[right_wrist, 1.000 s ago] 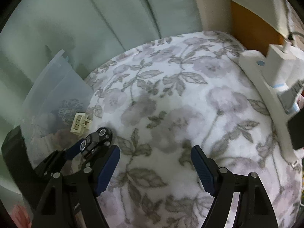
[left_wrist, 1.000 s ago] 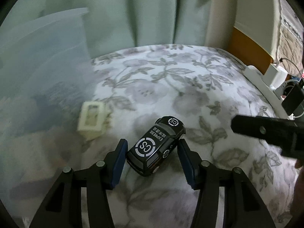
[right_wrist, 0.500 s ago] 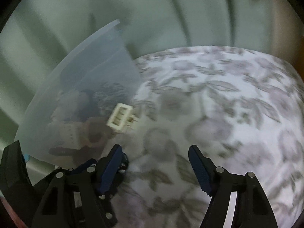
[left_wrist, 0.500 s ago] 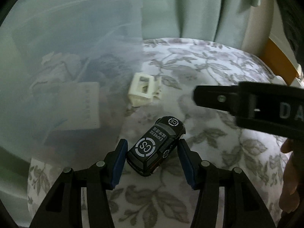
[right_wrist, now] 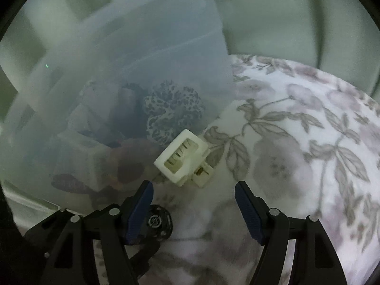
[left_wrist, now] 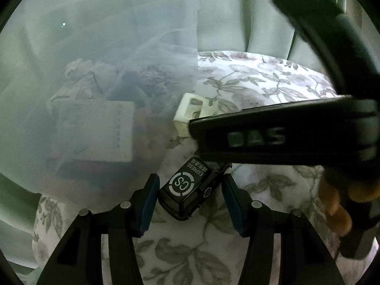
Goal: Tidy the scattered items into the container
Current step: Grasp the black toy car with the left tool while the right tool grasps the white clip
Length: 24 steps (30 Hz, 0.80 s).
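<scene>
A black toy car [left_wrist: 190,187] marked "CS EXPRESS" sits slantwise between the blue pads [left_wrist: 149,204] of my left gripper [left_wrist: 190,204], which is shut on it just above the floral bedspread [left_wrist: 261,80]. Part of the car [right_wrist: 158,220] shows behind my right gripper's left finger. A cream plastic connector [right_wrist: 182,159] lies on the bedspread against the translucent tub [right_wrist: 118,59]. My right gripper [right_wrist: 194,204] stands open just short of the connector, nothing between its pads. In the left wrist view its black body [left_wrist: 285,140] crosses over the car and hides part of the connector [left_wrist: 190,109].
The tub [left_wrist: 95,71] holds several items, among them a white card [left_wrist: 95,130] and a spotted fabric ring [right_wrist: 171,109]. Pale green curtains [right_wrist: 285,23] hang behind the bed. A hand [left_wrist: 337,204] grips the right tool. The bedspread [right_wrist: 296,142] stretches away to the right.
Both views have swung left, so the tub now fills their left halves. The right gripper has moved in over the held car and close to the connector. Its jaws narrowed slightly.
</scene>
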Each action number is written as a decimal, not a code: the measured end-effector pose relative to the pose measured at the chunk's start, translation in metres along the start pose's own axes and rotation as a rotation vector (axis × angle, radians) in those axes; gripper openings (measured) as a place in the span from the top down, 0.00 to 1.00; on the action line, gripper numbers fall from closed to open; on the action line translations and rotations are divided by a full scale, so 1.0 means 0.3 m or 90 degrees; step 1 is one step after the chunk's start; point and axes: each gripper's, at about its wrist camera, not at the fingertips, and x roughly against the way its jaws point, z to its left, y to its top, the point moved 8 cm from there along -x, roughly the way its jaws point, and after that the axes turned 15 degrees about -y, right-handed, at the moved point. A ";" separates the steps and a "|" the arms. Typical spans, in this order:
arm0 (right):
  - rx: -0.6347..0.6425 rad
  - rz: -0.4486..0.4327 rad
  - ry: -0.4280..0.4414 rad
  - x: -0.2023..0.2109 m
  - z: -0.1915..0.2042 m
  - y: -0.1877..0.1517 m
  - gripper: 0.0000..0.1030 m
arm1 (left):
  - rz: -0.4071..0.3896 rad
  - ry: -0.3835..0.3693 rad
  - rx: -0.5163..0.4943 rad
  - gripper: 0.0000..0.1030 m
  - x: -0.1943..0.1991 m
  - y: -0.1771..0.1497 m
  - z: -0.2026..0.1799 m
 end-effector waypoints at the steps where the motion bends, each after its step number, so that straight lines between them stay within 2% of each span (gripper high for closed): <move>1: 0.011 0.004 0.005 -0.012 0.006 0.002 0.28 | 0.003 -0.003 -0.002 0.46 -0.008 -0.001 -0.006; 14: 0.100 -0.011 0.023 -0.085 0.063 0.054 0.26 | 0.013 -0.018 0.002 0.46 -0.060 0.003 -0.029; 17: 0.105 -0.015 0.027 -0.085 0.064 0.054 0.30 | 0.013 -0.017 0.001 0.46 -0.063 0.005 -0.032; 19: 0.105 -0.024 0.026 -0.078 0.068 0.055 0.40 | 0.013 -0.017 0.001 0.46 -0.064 0.005 -0.033; 24: 0.095 -0.033 0.020 -0.066 0.073 0.047 0.40 | 0.012 -0.020 0.000 0.46 -0.066 0.007 -0.038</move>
